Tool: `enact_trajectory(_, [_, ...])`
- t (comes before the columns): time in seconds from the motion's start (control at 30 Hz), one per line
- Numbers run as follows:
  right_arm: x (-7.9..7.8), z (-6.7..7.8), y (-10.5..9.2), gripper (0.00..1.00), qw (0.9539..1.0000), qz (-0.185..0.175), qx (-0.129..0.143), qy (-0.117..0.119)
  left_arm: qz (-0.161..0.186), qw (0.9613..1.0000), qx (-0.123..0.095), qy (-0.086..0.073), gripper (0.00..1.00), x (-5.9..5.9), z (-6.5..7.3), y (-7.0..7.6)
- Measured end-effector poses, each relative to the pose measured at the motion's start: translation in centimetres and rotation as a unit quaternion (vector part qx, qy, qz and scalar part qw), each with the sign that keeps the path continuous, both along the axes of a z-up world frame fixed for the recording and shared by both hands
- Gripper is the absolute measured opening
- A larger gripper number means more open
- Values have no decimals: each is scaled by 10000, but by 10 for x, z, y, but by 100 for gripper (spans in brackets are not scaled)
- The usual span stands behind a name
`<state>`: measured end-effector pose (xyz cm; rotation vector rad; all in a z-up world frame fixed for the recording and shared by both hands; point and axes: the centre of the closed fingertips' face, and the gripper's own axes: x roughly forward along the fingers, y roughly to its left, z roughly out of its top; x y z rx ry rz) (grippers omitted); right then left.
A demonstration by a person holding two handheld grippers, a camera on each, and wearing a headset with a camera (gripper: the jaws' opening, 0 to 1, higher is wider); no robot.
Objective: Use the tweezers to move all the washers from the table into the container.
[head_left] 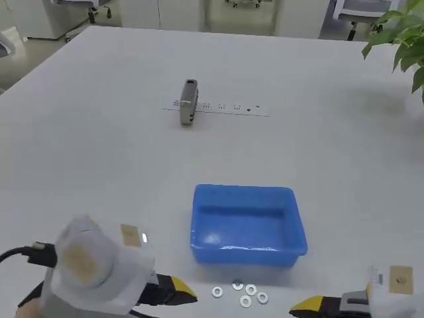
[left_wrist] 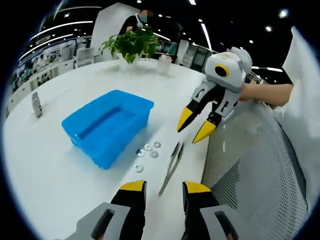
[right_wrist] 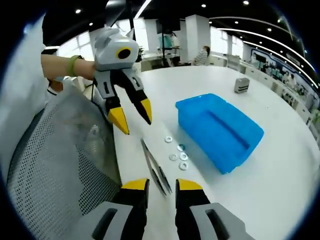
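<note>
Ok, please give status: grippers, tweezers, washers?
Left gripper open, right gripper open, both empty. Tweezers on table between them, untouched. Five washers beside blue container. Nothing in the way.

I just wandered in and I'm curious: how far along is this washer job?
Nothing looks done yet: the blue container looks empty, and five washers lie on the table just in front of it. Nothing is in hand: the left tool and right tool are both open, and the tweezers lie on the table between them. Left to do: pick up the tweezers and move all five washers.
</note>
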<state>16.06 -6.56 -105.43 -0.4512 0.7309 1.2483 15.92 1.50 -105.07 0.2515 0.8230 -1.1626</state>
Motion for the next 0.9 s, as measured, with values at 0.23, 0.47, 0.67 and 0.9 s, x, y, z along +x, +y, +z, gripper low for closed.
enact_trajectory(0.23, [-3, -12, 7, 15, 9984, 415, -364, -108, -511, 9960, 658, -322, 18, 4, -16, -1])
enact_trajectory(0.47, [-4, -19, 11, 13, 9970, 565, -514, -76, -1144, 9857, 1103, -567, 6, -1, -22, -3])
enact_trajectory(0.67, [-3, -22, 11, 12, 9959, 664, -612, -97, -1519, 9733, 1507, -836, 0, -2, -29, -2])
enact_trajectory(0.9, [-2, -25, 12, 9, 9959, 648, -636, -34, -1642, 9676, 1708, -876, 0, -1, -33, 0])
